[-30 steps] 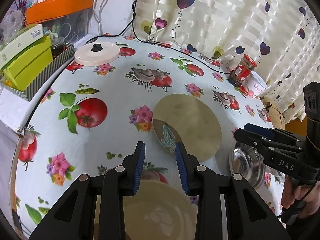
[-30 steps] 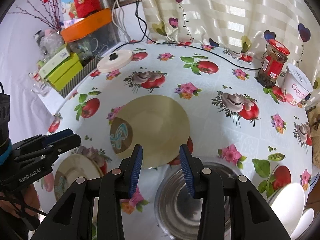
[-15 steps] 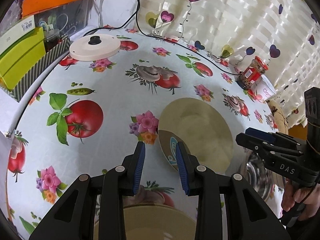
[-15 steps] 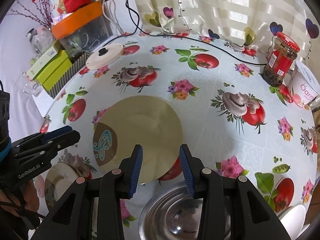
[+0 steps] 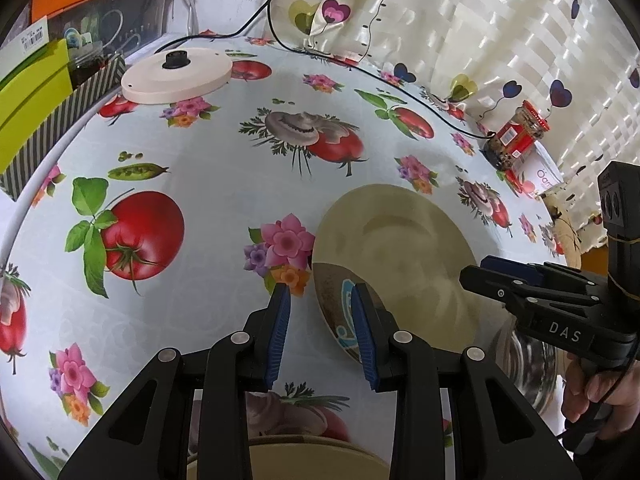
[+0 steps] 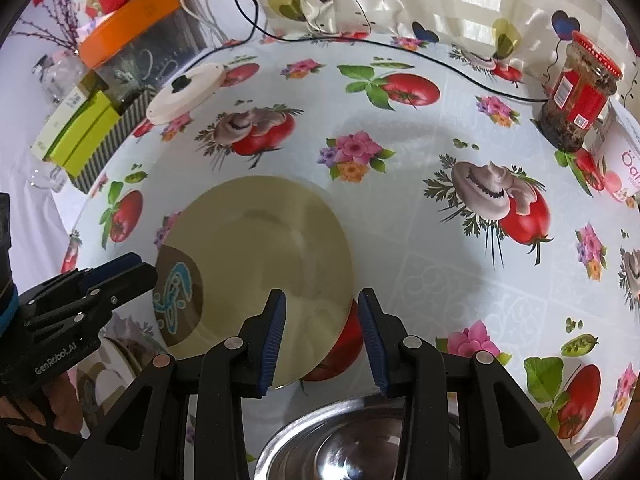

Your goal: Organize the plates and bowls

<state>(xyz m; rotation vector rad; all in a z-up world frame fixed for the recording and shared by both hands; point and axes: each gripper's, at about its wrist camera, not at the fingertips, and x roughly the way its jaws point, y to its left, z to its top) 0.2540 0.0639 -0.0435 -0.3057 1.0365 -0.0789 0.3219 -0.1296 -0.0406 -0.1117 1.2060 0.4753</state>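
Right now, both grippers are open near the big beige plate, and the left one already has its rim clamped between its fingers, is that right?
Not quite. The left gripper is open, and the beige plate lies flat on the tablecloth, unclamped: the left wrist view shows only its right finger over the rim. The right gripper is open beside it too.

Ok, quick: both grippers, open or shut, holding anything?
Left gripper: open, empty, at the beige plate rim.
Right gripper: open, empty, over the plate's near edge.
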